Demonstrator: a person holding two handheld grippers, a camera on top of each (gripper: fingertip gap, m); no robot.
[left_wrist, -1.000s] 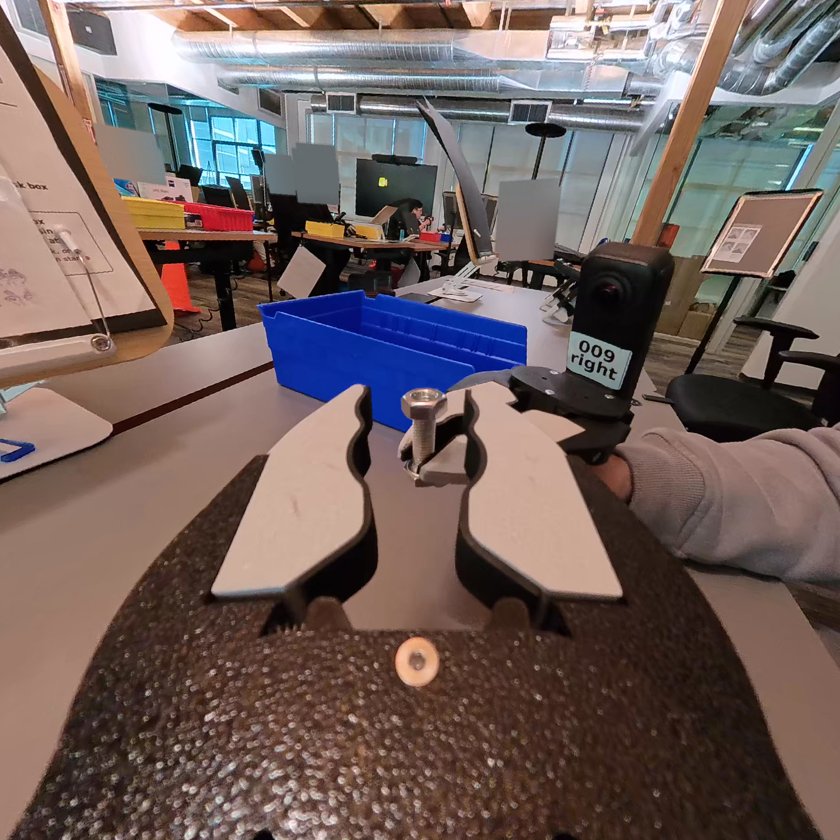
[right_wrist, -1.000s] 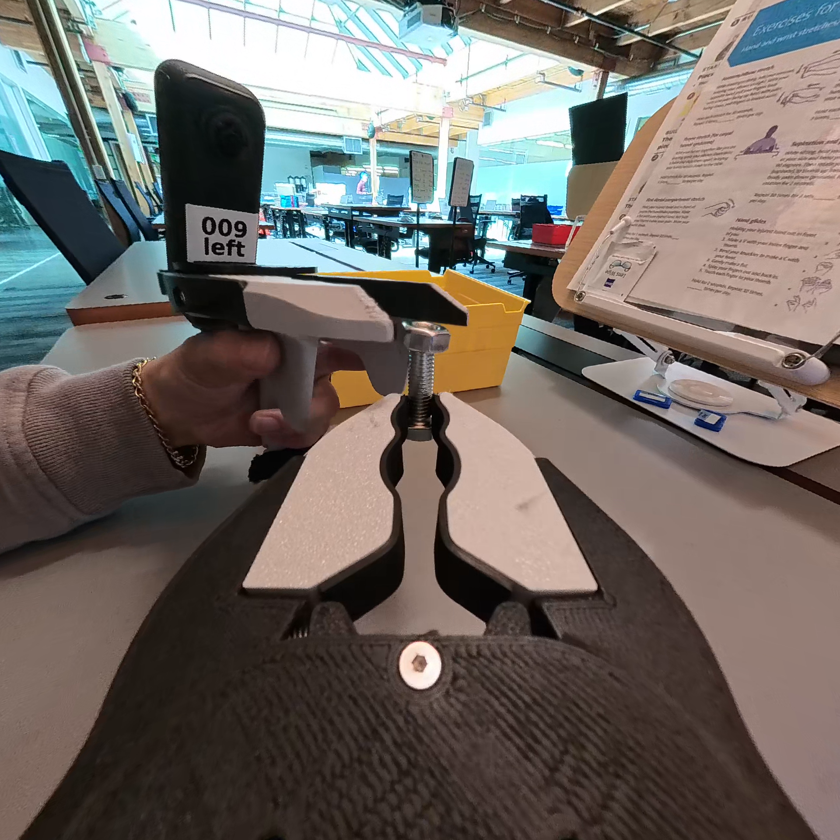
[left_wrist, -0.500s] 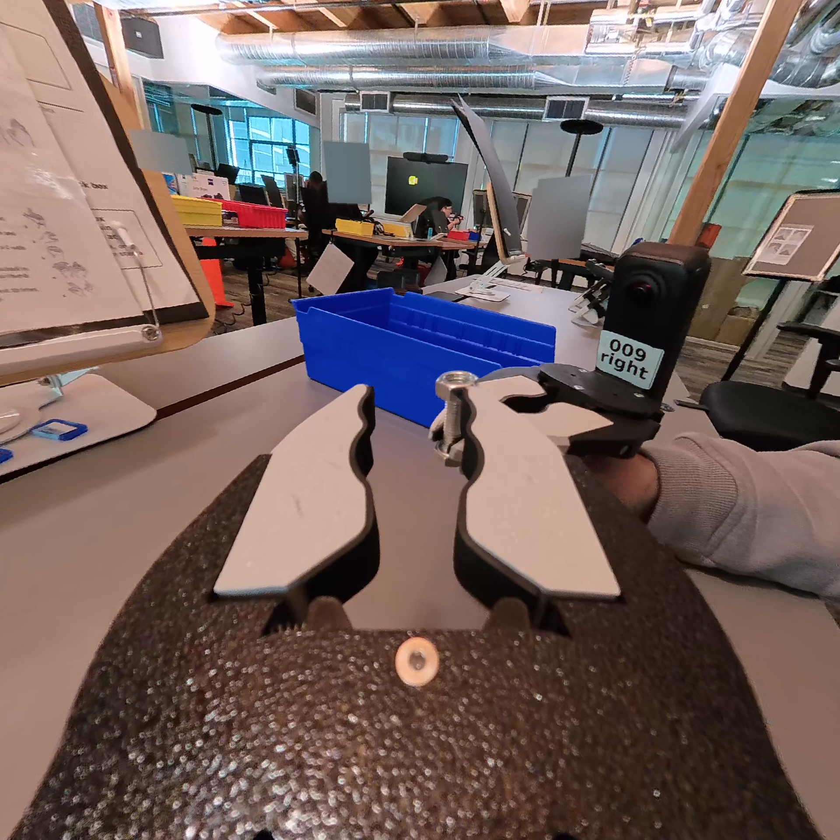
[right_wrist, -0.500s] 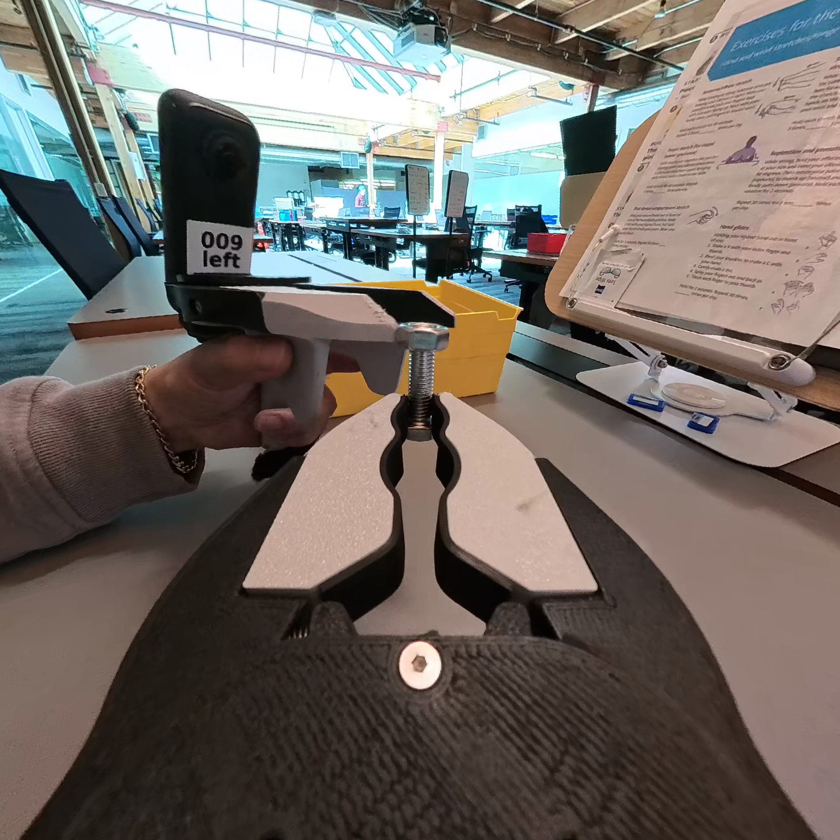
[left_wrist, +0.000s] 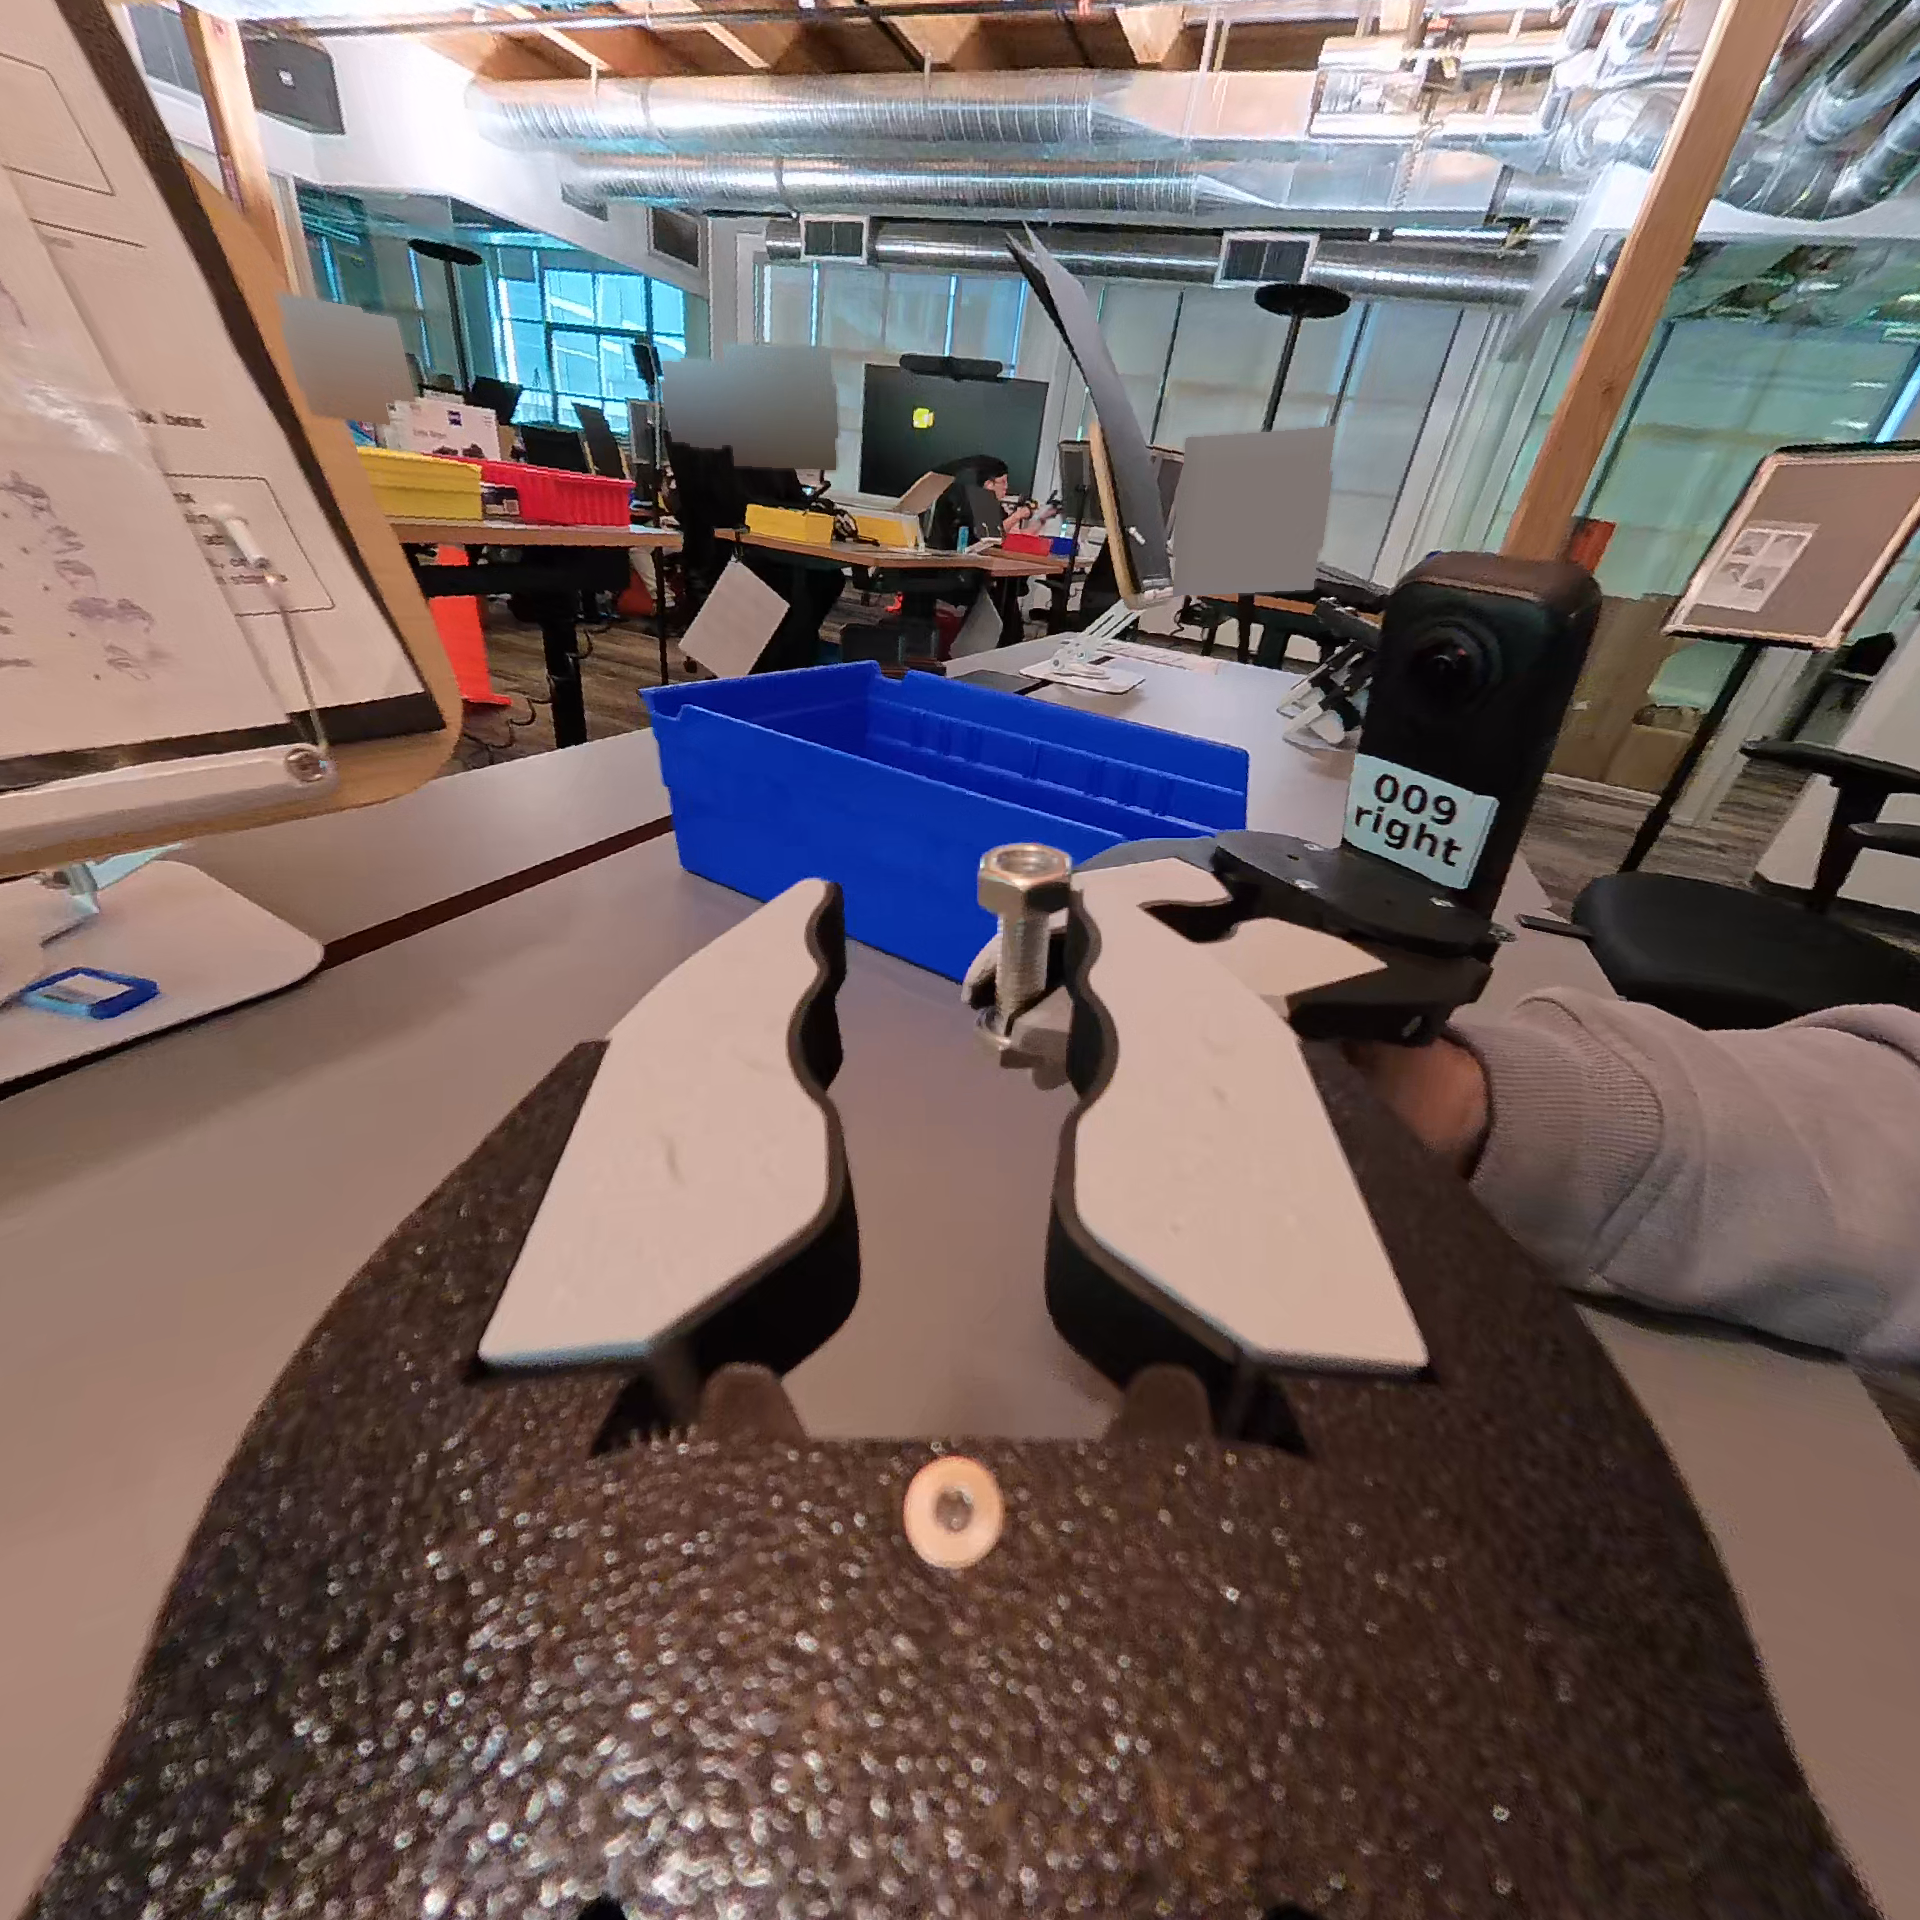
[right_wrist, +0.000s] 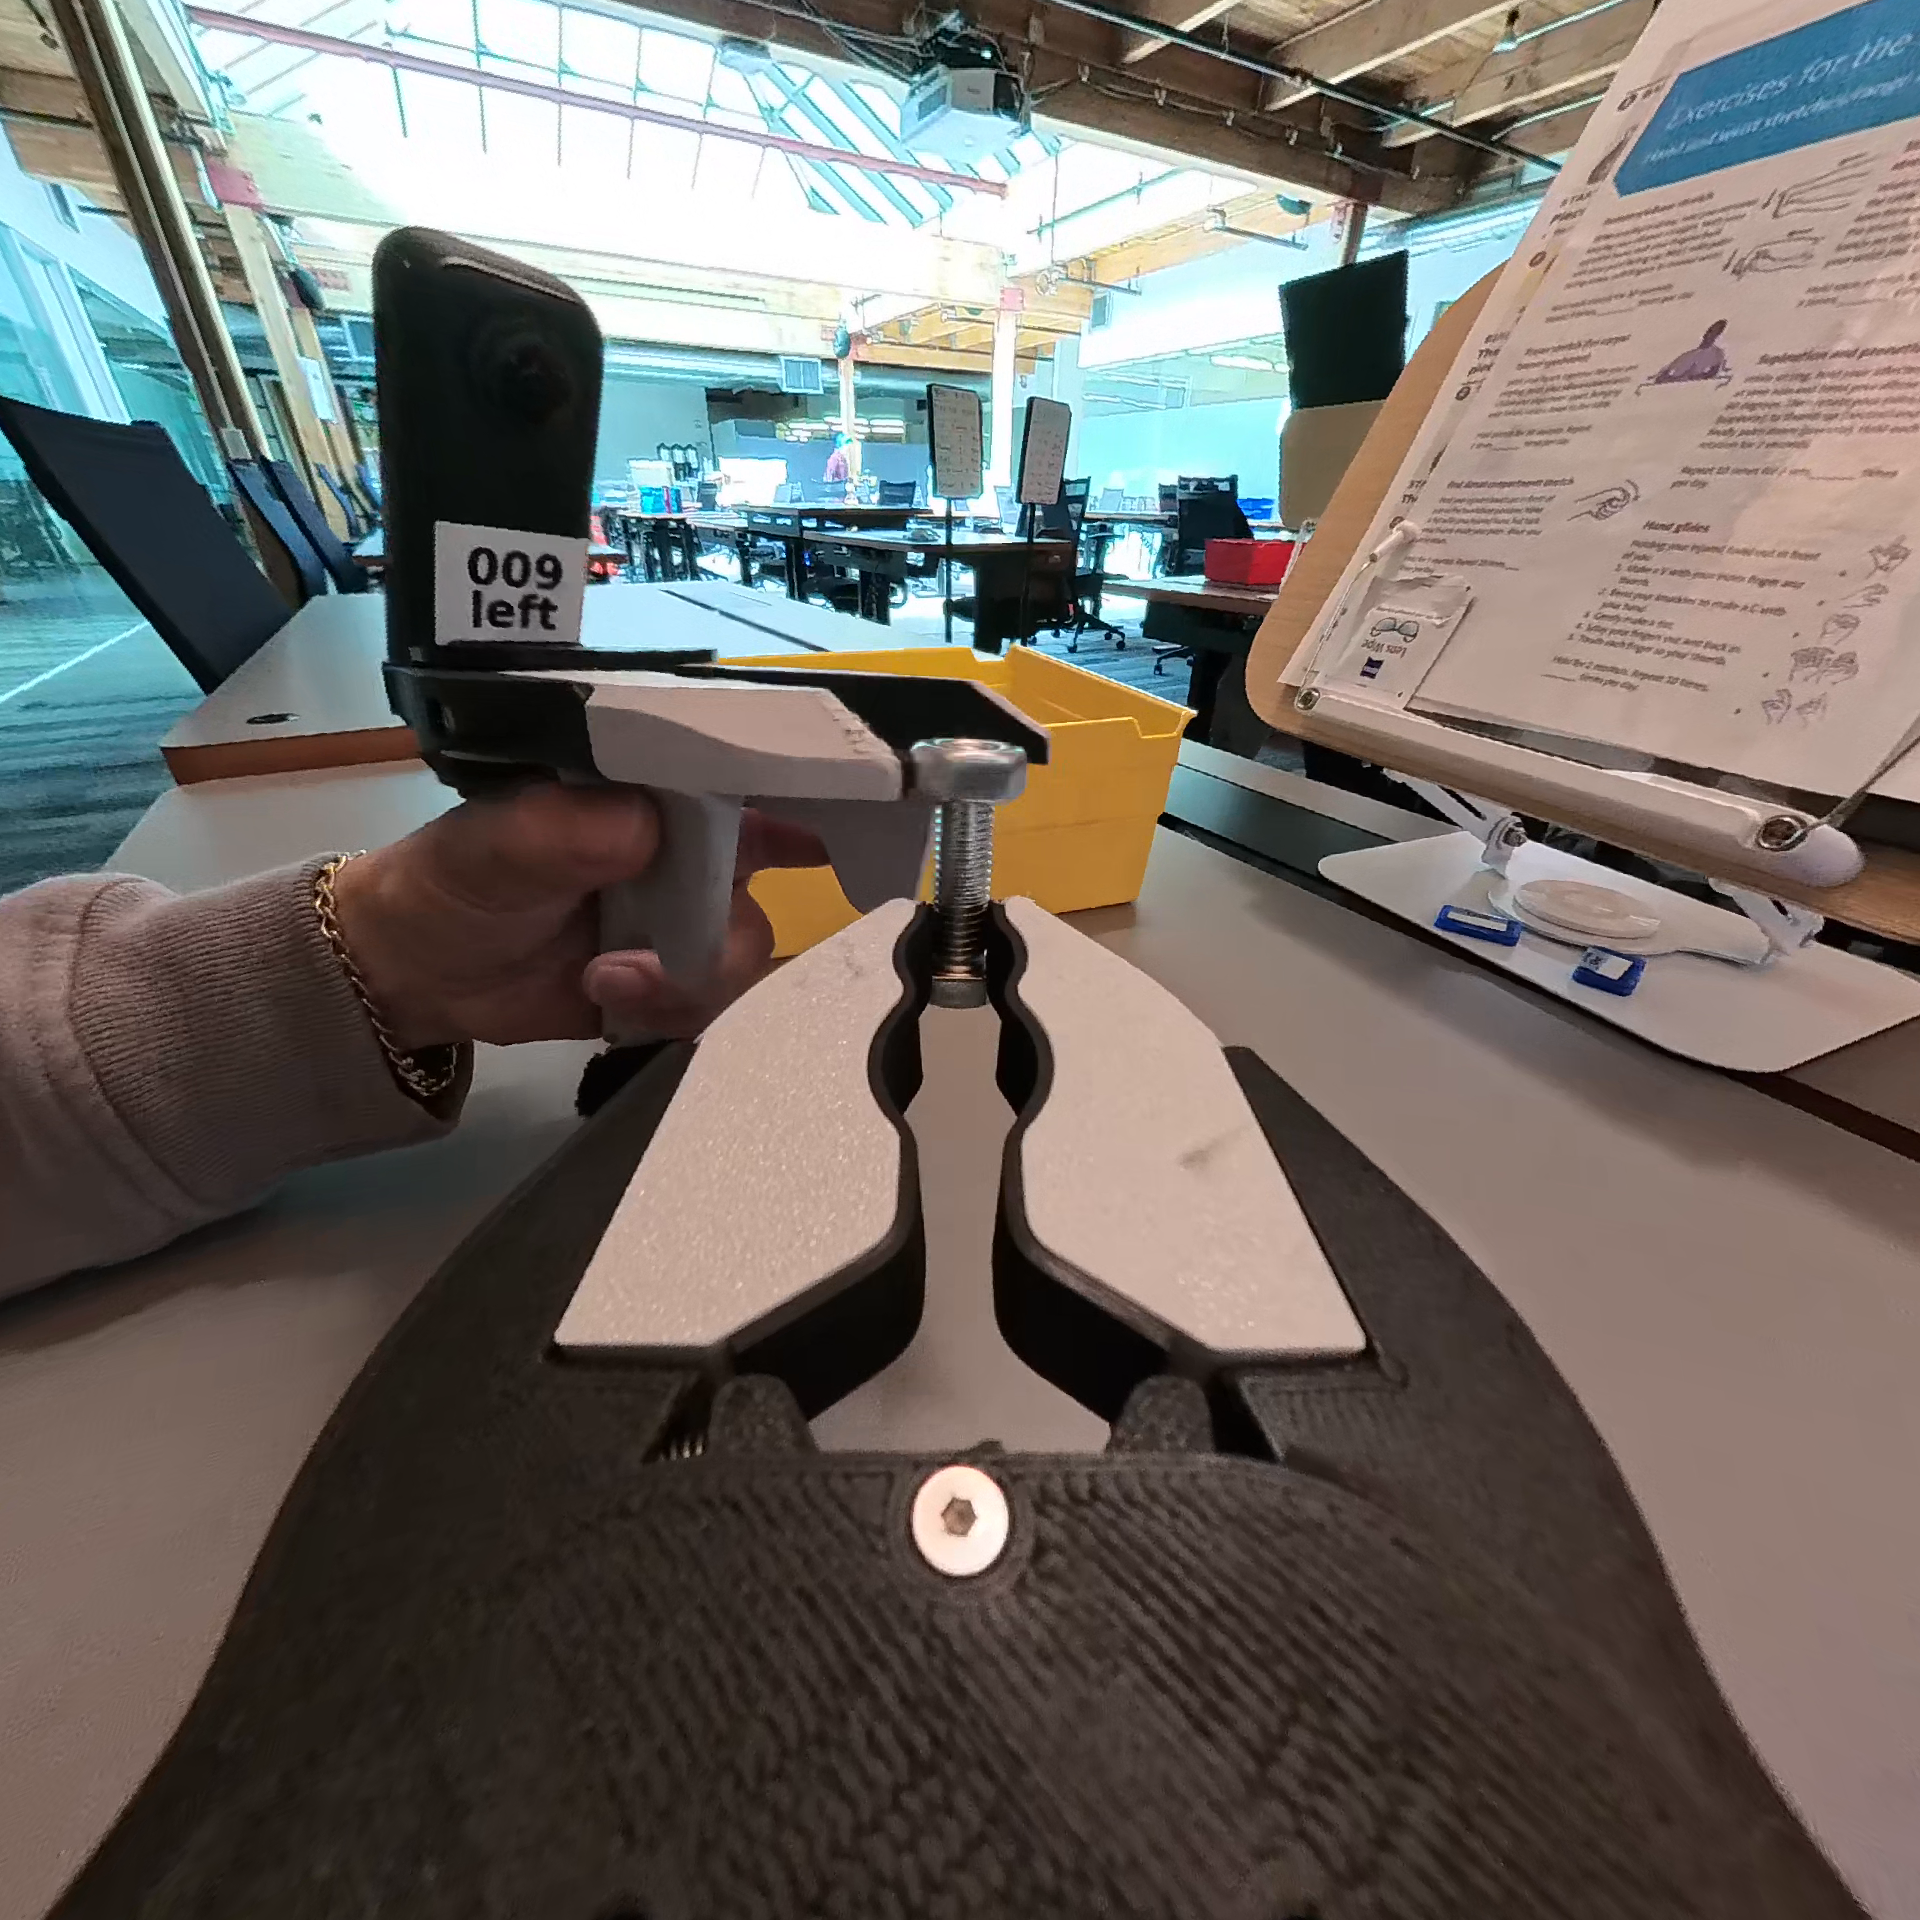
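My right gripper (right_wrist: 958, 920) is shut on the threaded shaft of a silver bolt (right_wrist: 961, 852) and holds it upright above the grey table (right_wrist: 1455, 1195). A hex nut (right_wrist: 966, 769) sits at the bolt's top. My left gripper (left_wrist: 951, 914) is open around that top end. The nut (left_wrist: 1023, 878) lies against its right finger (left_wrist: 1174, 1091), and the left finger (left_wrist: 717, 1091) stands well clear. In the right wrist view the left gripper's finger (right_wrist: 748, 748) meets the nut from the side. In the left wrist view the right gripper (left_wrist: 1013, 1023) comes in from the right.
A blue bin (left_wrist: 935, 790) stands just behind the grippers in the left wrist view. A yellow bin (right_wrist: 1091, 769) stands behind them in the right wrist view. A document stand with papers (right_wrist: 1610, 644) and small blue cards (right_wrist: 1475, 923) sit on the table. A person's hands and sleeves hold both grippers. The tips of both grippers are at nearly the same place.
The nut has gone from midway between my left gripper's fingers to against its right finger. The left jaws narrowed slightly and widened again. The right gripper keeps its hold on the bolt.
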